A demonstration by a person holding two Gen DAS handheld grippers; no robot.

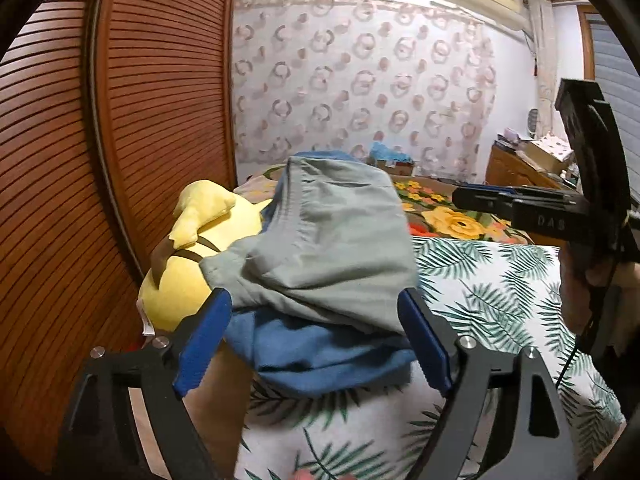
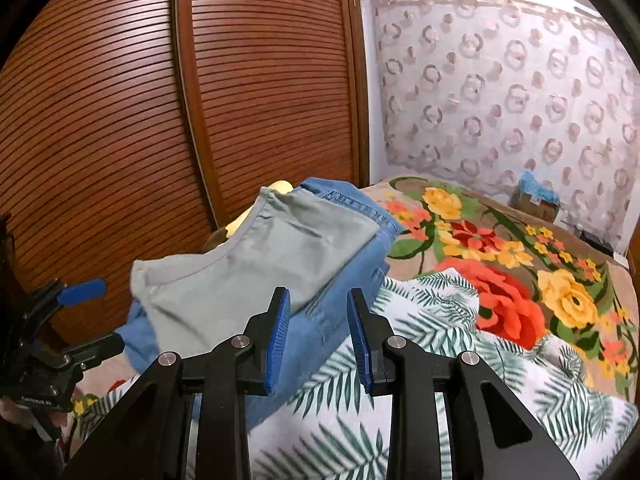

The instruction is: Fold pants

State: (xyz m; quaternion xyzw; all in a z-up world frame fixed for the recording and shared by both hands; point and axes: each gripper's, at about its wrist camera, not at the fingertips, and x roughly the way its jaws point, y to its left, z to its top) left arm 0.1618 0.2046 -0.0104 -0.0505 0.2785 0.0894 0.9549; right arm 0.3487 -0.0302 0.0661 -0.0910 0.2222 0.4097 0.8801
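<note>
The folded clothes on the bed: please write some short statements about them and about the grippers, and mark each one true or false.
1. The grey-green pants lie on top of the blue jeans. True.
2. The left gripper is clamped on the pile. False: its pads stand open, clear of the cloth.
3. A yellow plush toy lies beside the pile. True.
4. The right gripper holds the jeans. False: nothing is gripped between its pads.

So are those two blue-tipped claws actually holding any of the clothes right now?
No. The left gripper stands wide open around the folded pile's edge, pads off the cloth. The right gripper is part open with nothing between its pads.
</note>
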